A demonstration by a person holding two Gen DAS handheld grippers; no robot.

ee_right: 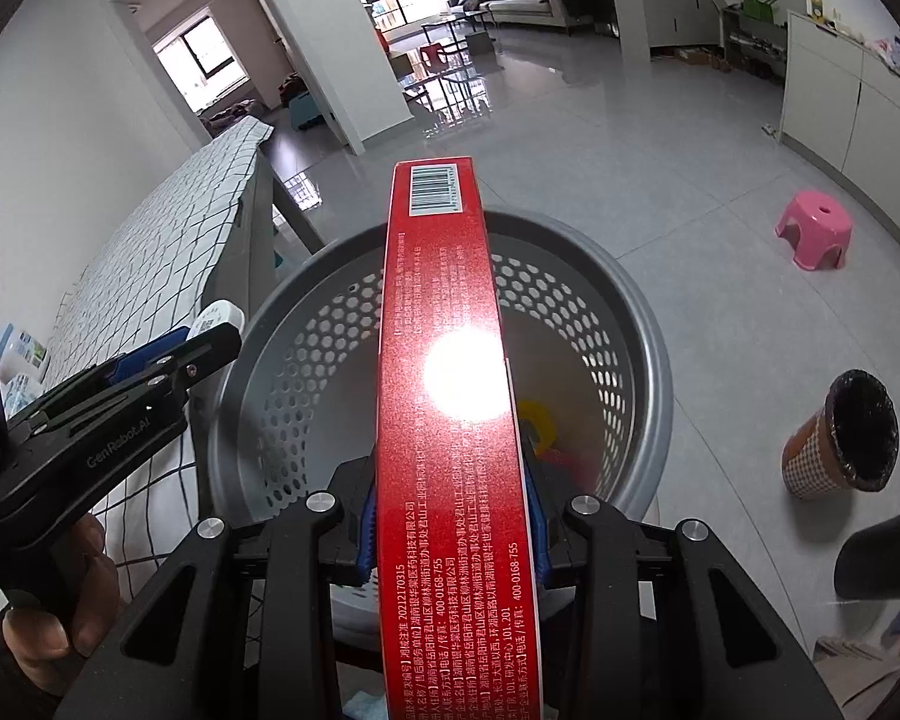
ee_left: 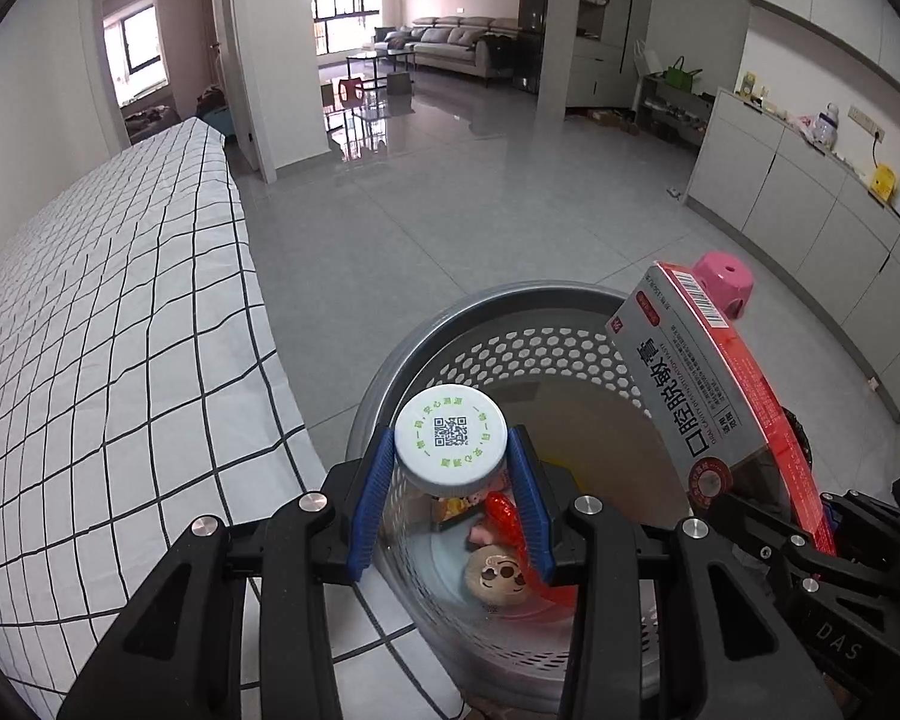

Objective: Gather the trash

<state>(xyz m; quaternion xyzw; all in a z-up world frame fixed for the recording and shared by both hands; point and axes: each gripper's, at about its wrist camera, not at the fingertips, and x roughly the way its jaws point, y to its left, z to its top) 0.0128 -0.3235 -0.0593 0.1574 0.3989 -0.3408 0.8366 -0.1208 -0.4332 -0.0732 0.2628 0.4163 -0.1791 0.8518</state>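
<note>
My left gripper (ee_left: 451, 435) is shut on a clear bottle with a white QR-code cap (ee_left: 450, 459). It holds the bottle just under the cap, above the near left part of a grey perforated trash basket (ee_left: 510, 306). My right gripper (ee_right: 450, 483) is shut on the narrow sides of a long red and silver toothpaste box (ee_right: 444, 360), which points out over the same basket (ee_right: 645, 330). In the left wrist view the box (ee_left: 690, 384) slants over the basket's right rim. The left gripper (ee_right: 171, 354) shows at the basket's left edge in the right wrist view, with a hand (ee_right: 60, 600) holding it.
A yellow piece and red wrappers (ee_right: 540, 420) lie in the basket. A surface with a white checked cloth (ee_left: 90, 330) runs along the left. A pink stool (ee_right: 813, 237) and a tipped paper cup with a dark liner (ee_right: 840, 438) sit on the grey tiled floor to the right. Cabinets (ee_left: 780, 192) line the right wall.
</note>
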